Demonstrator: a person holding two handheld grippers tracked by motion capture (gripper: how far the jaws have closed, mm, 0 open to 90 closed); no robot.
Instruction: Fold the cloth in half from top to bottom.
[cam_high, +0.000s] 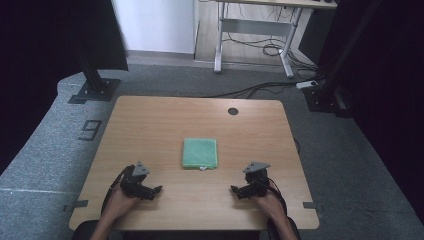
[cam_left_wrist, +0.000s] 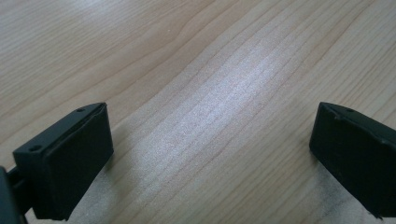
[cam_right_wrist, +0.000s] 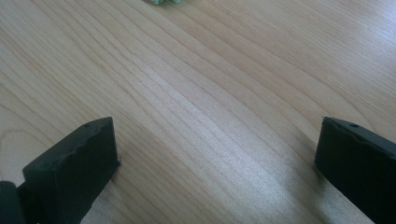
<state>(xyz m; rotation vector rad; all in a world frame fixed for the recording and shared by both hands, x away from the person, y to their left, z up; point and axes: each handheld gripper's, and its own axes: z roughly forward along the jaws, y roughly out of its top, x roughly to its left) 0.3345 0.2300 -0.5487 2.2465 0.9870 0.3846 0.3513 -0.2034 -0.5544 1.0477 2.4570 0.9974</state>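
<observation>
While both grippers rest wide apart on the tabletop, nothing is held | cloth lies folded flat at centre, between and beyond left gripper and right gripper | near corners are best pinched low, both sides approached evenly.

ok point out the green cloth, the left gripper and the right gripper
green cloth (cam_high: 200, 153), high view, middle of its folded top face
left gripper (cam_high: 156, 190), high view, between its open fingertips
right gripper (cam_high: 235, 190), high view, between its open fingertips

High view overhead, gripper views near table
</observation>
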